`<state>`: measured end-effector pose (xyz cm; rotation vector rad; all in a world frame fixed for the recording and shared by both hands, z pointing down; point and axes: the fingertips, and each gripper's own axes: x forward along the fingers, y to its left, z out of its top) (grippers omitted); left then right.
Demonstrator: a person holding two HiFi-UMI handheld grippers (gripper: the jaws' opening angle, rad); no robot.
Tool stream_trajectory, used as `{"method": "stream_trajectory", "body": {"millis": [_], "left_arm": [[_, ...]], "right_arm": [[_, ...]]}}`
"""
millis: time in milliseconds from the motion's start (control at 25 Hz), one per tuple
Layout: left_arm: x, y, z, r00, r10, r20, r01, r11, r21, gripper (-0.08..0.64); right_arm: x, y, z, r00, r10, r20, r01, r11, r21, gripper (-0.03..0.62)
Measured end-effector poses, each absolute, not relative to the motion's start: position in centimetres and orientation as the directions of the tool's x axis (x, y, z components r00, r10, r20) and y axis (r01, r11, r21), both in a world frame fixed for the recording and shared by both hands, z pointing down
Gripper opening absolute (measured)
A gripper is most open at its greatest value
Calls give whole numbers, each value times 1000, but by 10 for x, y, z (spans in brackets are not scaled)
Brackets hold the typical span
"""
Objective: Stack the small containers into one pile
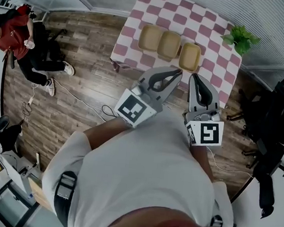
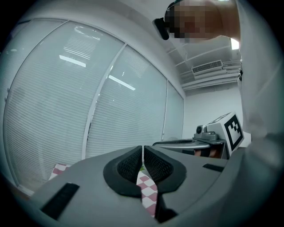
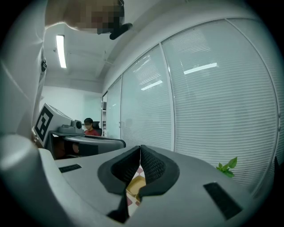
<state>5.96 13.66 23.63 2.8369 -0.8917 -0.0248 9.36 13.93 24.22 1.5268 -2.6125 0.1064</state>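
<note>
Where the containers sit: on the checked tablecloth [image 1: 210, 27], in one row, with the left-hand container [image 1: 150, 38], the middle container [image 1: 169, 45] and the right-hand container [image 1: 190, 57] each just beside the next, all open side up and none inside another.
Left gripper [image 1: 177, 71]: held out level towards the table. Its own view shows the two ribbed black pads closed together, with only a hairline slit and nothing between them. Pink-and-white cloth shows below the pads.
Right gripper [image 1: 192, 77]: beside the left one and pointing the same way. Its pads are pressed together and empty. Below the pads its own view shows one tan container on the cloth, apart from them.
Tips and table: in the head view both tips lie over the near edge of the cloth, closest to the right-hand container. Neither touches a container.
Marker cubes: one on each gripper, near the person's white shirt [image 1: 141, 175].
Potted plant [image 1: 240, 39]: at the table's right corner, well apart from the row.
Floor [image 1: 81, 70]: wood planks with a pale cable trailing across them.
Bystander [image 1: 19, 34]: in a red top, far left.
Windows: closed blinds [image 2: 66, 111] behind the table.
</note>
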Motion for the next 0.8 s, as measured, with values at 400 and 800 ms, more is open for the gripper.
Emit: {"method": "stream_trajectory", "body": {"millis": [400,800], "left_arm": [[40,67,250,828,-557,66,-559,-808,186,43],[54,58,254,834,-547,75,-549,-810,205,43]], "right_arm": [[78,73,254,-455,-875,163,-889,458,-22,32],[96,64,264,-424,-886,186,-903,428,-20,32]]}}
